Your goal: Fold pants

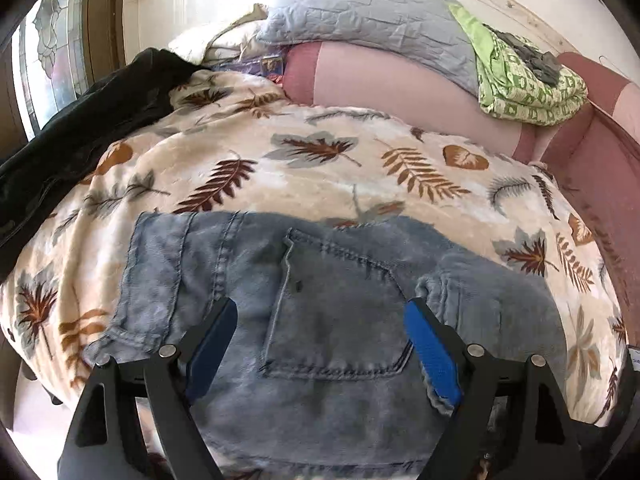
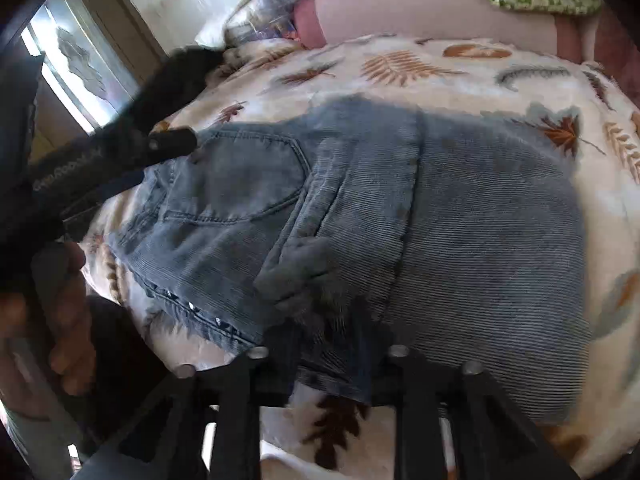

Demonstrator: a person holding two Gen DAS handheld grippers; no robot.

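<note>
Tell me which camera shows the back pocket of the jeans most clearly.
The left wrist view: the back pocket lies centred and sharp between the open left gripper. The right wrist view shows the pocket off to the left, smaller and slightly blurred.

I see faded grey-blue pants (image 1: 320, 320) on a cream blanket (image 1: 320, 152) printed with brown, rust and grey leaves. Beyond the blanket: a grey pillow (image 1: 360, 20), green-and-white patterned cloth (image 1: 528, 84), pink bedding (image 1: 380, 80). My left pads (image 1: 432, 356) are blue.
</note>
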